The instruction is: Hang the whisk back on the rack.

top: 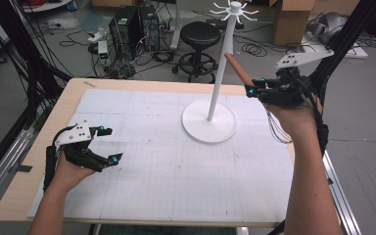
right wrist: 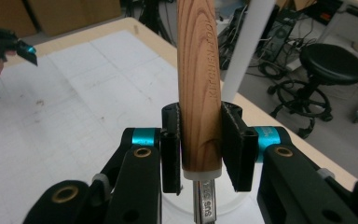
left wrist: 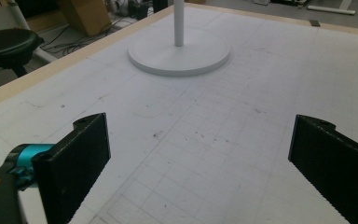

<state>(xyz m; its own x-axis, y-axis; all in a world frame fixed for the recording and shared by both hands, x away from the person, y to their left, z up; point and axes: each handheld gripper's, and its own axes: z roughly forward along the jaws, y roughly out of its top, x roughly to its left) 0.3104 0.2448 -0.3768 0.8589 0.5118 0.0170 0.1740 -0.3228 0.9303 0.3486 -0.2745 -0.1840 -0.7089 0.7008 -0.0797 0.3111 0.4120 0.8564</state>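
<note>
A kitchen utensil with a wooden handle point(top: 238, 68) is held up at the right, handle end pointing up toward the white stand's pole point(top: 220, 73). My right gripper point(top: 250, 90) is shut on the handle's lower end. In the right gripper view the handle point(right wrist: 199, 70) stands upright between the pads point(right wrist: 233, 144), with a metal shank below. Thin wire loops point(top: 276, 128) hang under the right hand. The stand has a round base point(top: 209, 121) and a ring of hooks point(top: 235, 9) on top. My left gripper point(top: 108, 144) rests low at the table's left, open with nothing between its fingers point(left wrist: 74, 163).
A white gridded mat point(top: 166, 161) covers the wooden table point(top: 14, 196). Behind the table are a black stool point(top: 199, 36), computer towers point(top: 127, 29), cables and cardboard boxes point(top: 293, 19). Black frame bars point(top: 342, 39) rise at the right.
</note>
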